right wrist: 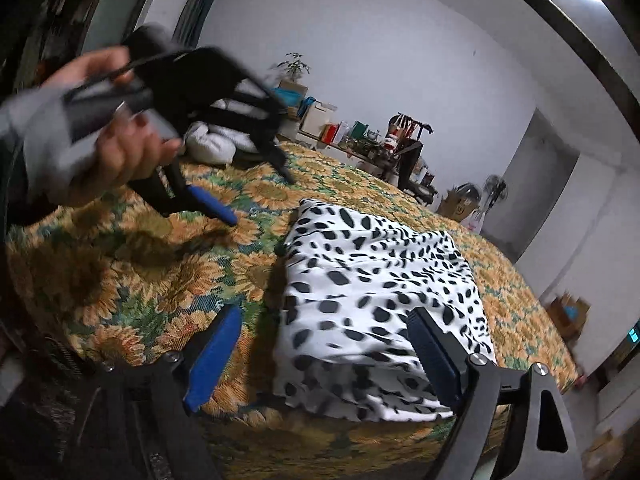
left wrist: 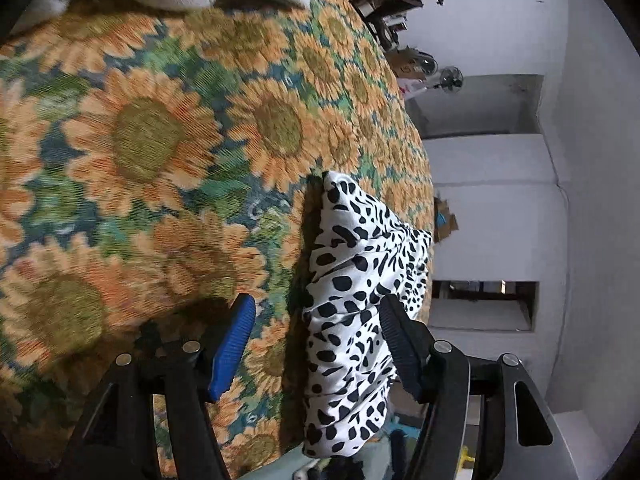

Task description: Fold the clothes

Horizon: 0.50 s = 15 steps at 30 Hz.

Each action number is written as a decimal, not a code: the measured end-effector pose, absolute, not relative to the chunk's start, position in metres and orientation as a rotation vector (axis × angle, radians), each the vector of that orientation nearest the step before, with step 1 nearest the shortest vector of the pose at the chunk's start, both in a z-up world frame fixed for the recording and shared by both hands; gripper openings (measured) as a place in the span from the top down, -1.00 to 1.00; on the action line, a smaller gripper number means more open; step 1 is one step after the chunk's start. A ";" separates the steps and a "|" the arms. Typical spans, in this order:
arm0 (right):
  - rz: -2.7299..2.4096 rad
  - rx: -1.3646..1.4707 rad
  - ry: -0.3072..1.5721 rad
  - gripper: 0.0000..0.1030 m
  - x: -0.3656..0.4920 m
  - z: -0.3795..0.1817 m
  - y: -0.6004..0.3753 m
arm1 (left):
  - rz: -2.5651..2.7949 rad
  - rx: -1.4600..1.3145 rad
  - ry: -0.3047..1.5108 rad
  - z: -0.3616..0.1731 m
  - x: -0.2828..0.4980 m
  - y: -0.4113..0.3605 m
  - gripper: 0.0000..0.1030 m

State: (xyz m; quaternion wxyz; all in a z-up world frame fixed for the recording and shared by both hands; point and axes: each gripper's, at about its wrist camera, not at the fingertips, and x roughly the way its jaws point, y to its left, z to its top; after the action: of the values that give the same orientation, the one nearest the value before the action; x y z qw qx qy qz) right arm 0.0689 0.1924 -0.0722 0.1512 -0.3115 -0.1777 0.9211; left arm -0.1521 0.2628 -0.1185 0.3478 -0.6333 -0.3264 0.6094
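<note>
A white garment with black spots (right wrist: 372, 280) lies folded into a rough rectangle on the sunflower bedspread (right wrist: 120, 272). My right gripper (right wrist: 325, 313) stands open just above its near edge, one blue finger (right wrist: 216, 348) left of the cloth and the other over it, neither pad pressing. My left gripper (right wrist: 262, 200), held by a hand (right wrist: 124, 152), hovers open above the bedspread to the left of the garment. In the left wrist view the garment (left wrist: 360, 272) runs between that gripper's (left wrist: 316, 302) spread fingers, nearer the dark one (left wrist: 400, 344), and is not pinched.
White pillows or bedding (right wrist: 212, 144) are bunched at the bed's far end. A cluttered table (right wrist: 360, 132), a cardboard box (right wrist: 456, 204) and a standing fan (right wrist: 496, 192) line the far wall. The bed's edge (right wrist: 532, 320) drops off beyond the garment on the right.
</note>
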 end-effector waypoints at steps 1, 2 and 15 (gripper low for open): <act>2.631 -0.904 -0.533 -0.70 0.064 -0.076 0.191 | 1.550 -1.645 -0.847 -0.122 -0.155 0.268 -0.26; 2.620 -0.914 -0.552 -0.70 0.059 -0.079 0.190 | 1.518 -1.644 -0.844 -0.124 -0.157 0.275 -0.26; 2.652 -1.014 -0.153 0.59 0.052 -0.080 0.235 | 1.721 -1.632 -0.636 -0.110 -0.196 0.346 0.80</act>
State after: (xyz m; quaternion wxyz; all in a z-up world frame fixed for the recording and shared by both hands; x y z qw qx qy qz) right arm 0.0523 0.2349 -0.0804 0.1484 -0.3528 -0.0533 0.9223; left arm -0.1959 0.3458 -0.1098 0.3365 -0.6258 -0.2439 0.6600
